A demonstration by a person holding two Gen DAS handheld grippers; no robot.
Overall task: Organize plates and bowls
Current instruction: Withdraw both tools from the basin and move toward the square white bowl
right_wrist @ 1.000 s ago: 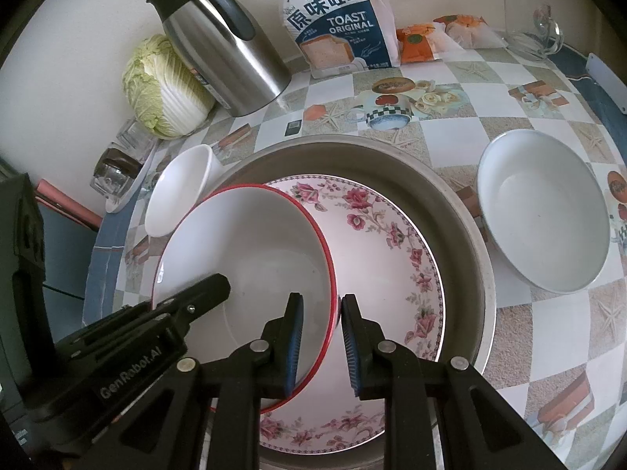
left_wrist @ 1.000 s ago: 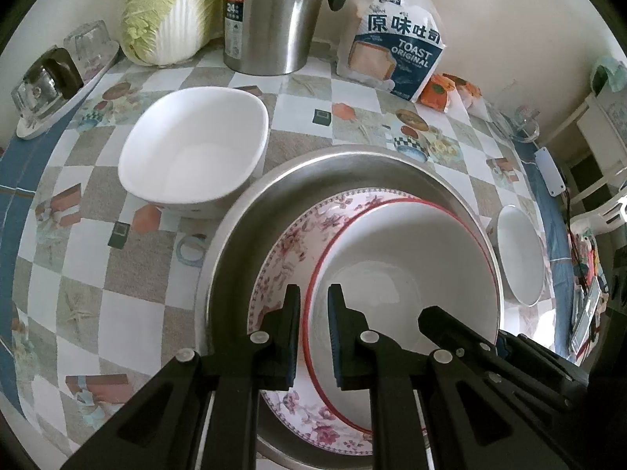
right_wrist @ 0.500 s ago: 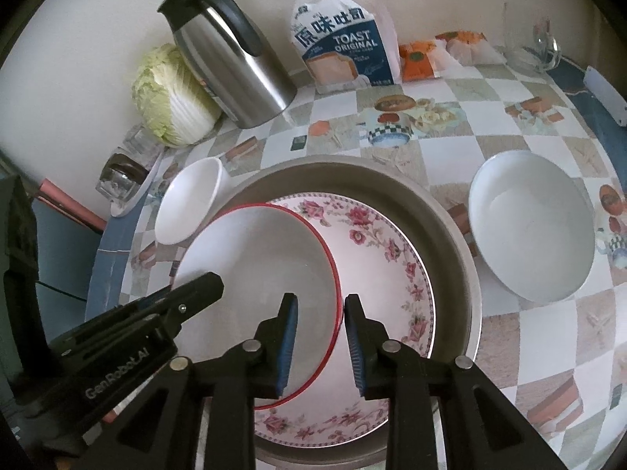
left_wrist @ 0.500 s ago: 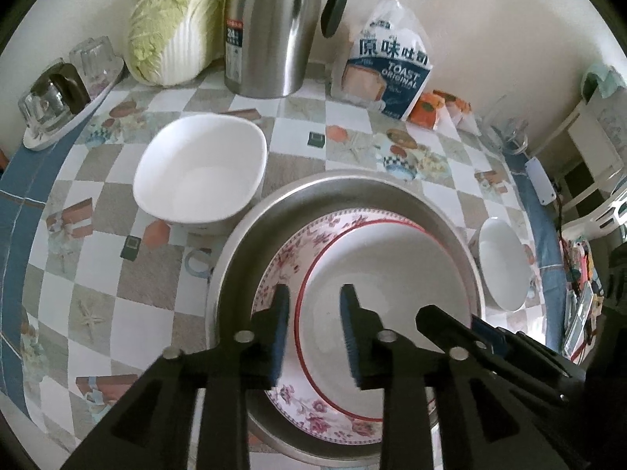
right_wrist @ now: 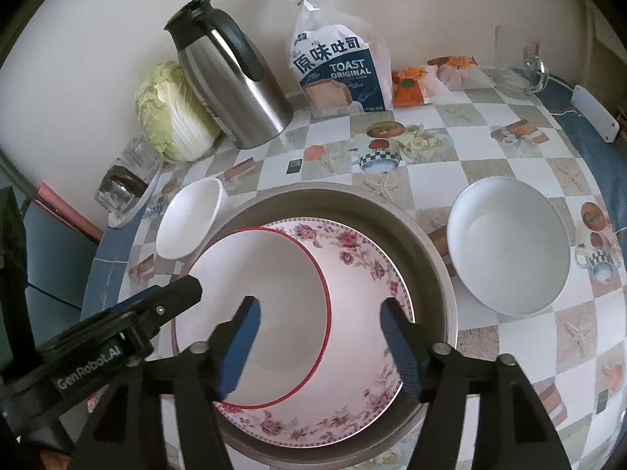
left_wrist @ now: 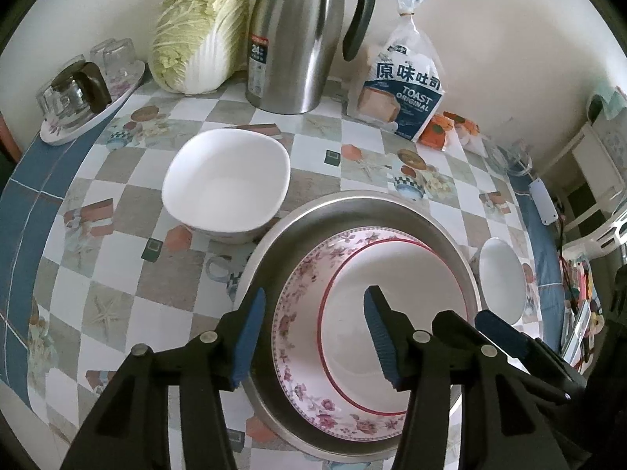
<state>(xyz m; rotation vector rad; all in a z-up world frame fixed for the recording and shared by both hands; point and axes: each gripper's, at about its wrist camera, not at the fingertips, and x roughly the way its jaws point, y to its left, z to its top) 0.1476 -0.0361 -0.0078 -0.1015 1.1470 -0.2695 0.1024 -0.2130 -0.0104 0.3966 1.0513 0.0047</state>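
Note:
A red-rimmed white bowl (left_wrist: 392,297) (right_wrist: 266,286) lies in a floral plate (left_wrist: 298,313) (right_wrist: 364,274), which lies in a steel basin (left_wrist: 352,203) (right_wrist: 431,243). My left gripper (left_wrist: 313,333) is open and empty above the basin's left side. My right gripper (right_wrist: 319,344) is open and empty above the bowl and plate. A squarish white bowl (left_wrist: 227,184) (right_wrist: 188,223) stands left of the basin. A round white bowl (right_wrist: 509,243) (left_wrist: 501,282) stands to its right.
At the back by the wall stand a cabbage (left_wrist: 200,27), a steel thermos jug (left_wrist: 298,35), a toast bag (left_wrist: 407,90) and orange snack packets (right_wrist: 411,86). A tray of glasses (left_wrist: 78,94) is at the far left. A glass jug (right_wrist: 525,70) is at the far right.
Both grippers have opened wide and drawn up and back from the red-rimmed bowl, which now rests in the floral plate.

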